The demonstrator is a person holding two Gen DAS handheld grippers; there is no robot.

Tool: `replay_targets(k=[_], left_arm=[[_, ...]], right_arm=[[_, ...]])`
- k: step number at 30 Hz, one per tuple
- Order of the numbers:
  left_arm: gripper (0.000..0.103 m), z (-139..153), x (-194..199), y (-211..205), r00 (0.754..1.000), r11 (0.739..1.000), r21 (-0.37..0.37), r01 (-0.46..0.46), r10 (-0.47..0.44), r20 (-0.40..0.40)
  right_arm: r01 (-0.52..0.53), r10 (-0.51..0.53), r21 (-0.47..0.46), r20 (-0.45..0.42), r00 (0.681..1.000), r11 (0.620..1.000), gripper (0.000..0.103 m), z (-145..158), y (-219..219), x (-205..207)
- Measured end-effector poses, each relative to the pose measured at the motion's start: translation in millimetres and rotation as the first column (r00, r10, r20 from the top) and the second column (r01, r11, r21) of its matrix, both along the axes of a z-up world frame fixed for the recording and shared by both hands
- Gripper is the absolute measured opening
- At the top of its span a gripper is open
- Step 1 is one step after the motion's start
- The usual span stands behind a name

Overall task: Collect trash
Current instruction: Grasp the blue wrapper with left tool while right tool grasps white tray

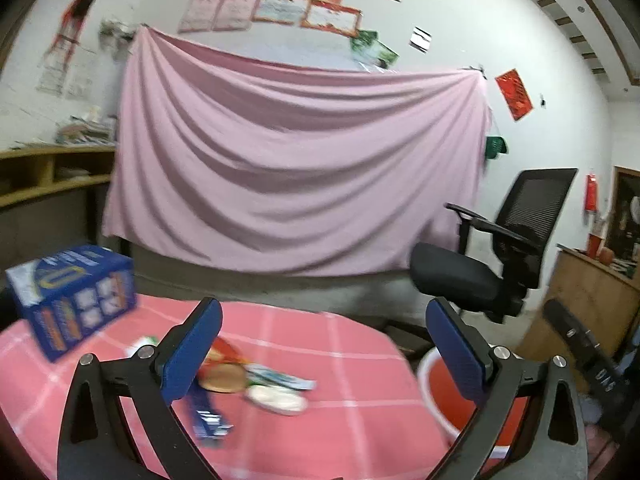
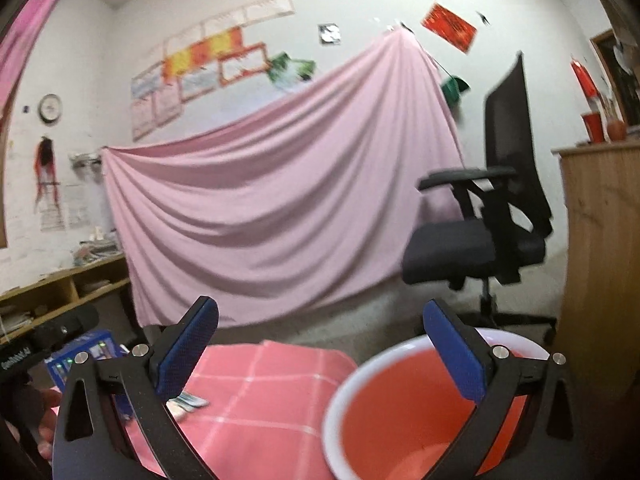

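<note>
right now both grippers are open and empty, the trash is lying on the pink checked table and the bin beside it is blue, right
Not quite: the bin is red inside with a white rim, as the right wrist view shows. The rest holds: left gripper and right gripper are open and empty, and the trash lies on the pink checked table.

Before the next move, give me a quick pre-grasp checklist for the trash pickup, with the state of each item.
1. Left gripper open, nothing between its fingers: ok.
2. Right gripper open and empty: ok.
3. Trash in view: wrappers and a white crumpled piece lie on the pink checked tablecloth: ok.
4. Red bin with its mouth open, below the right gripper: ok.
5. Bin contents: none seen, but the bottom is cut off: cannot tell.
6. Blue box standing clear of the trash pile: ok; whether it is trash: cannot tell.
</note>
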State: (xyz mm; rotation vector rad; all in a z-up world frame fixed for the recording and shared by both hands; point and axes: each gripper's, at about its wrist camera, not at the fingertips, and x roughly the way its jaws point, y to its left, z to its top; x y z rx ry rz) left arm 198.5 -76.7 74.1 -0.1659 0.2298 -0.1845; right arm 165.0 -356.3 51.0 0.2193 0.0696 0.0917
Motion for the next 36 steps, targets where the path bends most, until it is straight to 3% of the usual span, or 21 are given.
replay_targets(k=[6, 14, 21, 28, 31, 33, 36], left_arm=[[0.100, -16, -27, 39, 0.994, 0.995, 0.031, -0.098, 0.096, 0.054], [0.100, -33, -37, 67, 0.987, 0.986, 0.060, -0.156, 0.153, 0.051], [0.100, -54, -20, 73, 0.985, 0.987, 0.082, -0.137, 0.144, -0.090], [0.099, -67, 12, 71, 0.960, 0.993, 0.084, -0.082, 0.101, -0.261], [0.086, -74, 26, 74, 0.940, 0.998, 0.048, -0.049, 0.063, -0.334], [0.066, -82, 38, 74, 0.915, 1.000, 0.028, -0.013, 0.023, -0.403], [0.048, -92, 52, 72, 0.875, 1.000, 0.005, 0.025, -0.020, -0.485]], right_arm=[[-0.045, 0.050, -0.054, 0.090, 0.995, 0.998, 0.103, 6, 36, -8], [-0.111, 0.128, -0.150, 0.103, 0.986, 0.982, 0.103, 2, 79, -1], [-0.189, 0.189, -0.217, -0.025, 0.982, 0.958, 0.103, -14, 113, 25], [-0.308, 0.252, -0.208, -0.257, 0.933, 0.928, 0.103, -33, 126, 63], [-0.373, 0.288, -0.192, -0.361, 0.887, 0.908, 0.093, -43, 133, 79], [-0.419, 0.307, -0.193, -0.431, 0.848, 0.887, 0.086, -51, 141, 88], [-0.485, 0.329, -0.187, -0.529, 0.782, 0.854, 0.078, -64, 154, 102]])
